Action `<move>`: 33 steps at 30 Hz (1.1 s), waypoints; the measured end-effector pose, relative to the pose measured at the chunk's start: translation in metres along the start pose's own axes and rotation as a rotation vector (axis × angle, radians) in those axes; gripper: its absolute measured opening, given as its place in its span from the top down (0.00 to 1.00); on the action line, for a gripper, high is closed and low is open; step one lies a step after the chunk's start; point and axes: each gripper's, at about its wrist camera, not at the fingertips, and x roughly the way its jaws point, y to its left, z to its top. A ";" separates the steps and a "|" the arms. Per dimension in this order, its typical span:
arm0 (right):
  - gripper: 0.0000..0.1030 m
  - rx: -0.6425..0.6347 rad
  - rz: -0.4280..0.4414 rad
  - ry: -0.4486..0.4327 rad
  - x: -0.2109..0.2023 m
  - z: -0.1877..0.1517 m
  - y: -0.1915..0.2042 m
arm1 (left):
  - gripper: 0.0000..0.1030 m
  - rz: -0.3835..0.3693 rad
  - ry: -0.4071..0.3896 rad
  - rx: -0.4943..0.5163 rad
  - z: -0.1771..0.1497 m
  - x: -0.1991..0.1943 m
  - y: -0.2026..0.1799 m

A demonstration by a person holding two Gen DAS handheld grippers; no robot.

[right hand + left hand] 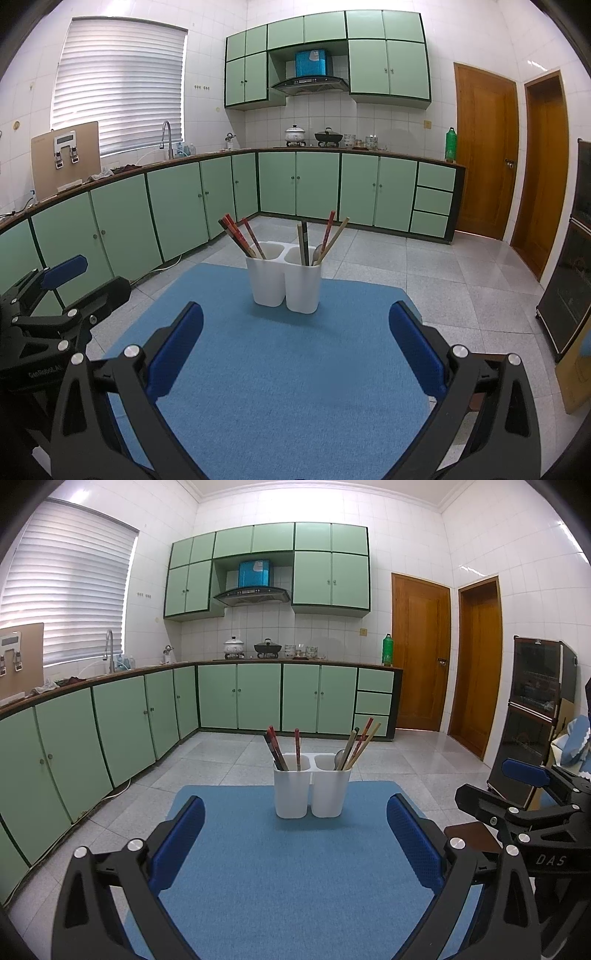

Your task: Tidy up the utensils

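A white two-compartment utensil holder (312, 790) (283, 282) stands upright at the far end of a blue mat (295, 867) (288, 369). Its left compartment holds red and dark chopsticks (277, 751) (238, 236). Its right compartment holds chopsticks and a metal spoon (340, 757) (317, 253). My left gripper (295, 830) is open and empty, hovering over the near mat. My right gripper (295, 339) is open and empty, also short of the holder. Each gripper shows at the edge of the other's view.
The mat lies on a small table above a grey tiled floor. Green kitchen cabinets (147, 716) run along the left and back. Wooden doors (421, 657) are at the right, and a dark glass-front cabinet (535, 716) stands by the right side.
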 end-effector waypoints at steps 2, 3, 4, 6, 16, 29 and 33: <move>0.05 0.000 0.001 0.001 0.000 0.000 0.000 | 0.06 -0.001 0.001 -0.001 0.000 0.000 0.000; 0.05 0.000 0.001 0.000 0.000 0.000 0.000 | 0.06 0.000 0.001 -0.001 0.000 0.001 0.000; 0.05 0.000 0.000 0.000 0.000 0.000 0.000 | 0.06 0.000 0.001 -0.001 0.000 0.000 0.000; 0.05 0.000 0.001 0.000 0.000 0.000 0.000 | 0.06 0.000 0.001 0.001 0.000 0.000 0.000; 0.05 0.001 -0.001 0.003 0.001 -0.001 -0.001 | 0.06 0.001 0.001 -0.001 -0.001 0.000 0.000; 0.05 0.001 0.000 0.003 0.000 -0.002 0.000 | 0.06 0.003 0.002 -0.001 -0.002 0.001 0.001; 0.05 0.001 0.000 0.004 0.001 -0.002 0.000 | 0.06 0.002 0.002 -0.001 -0.002 0.000 0.002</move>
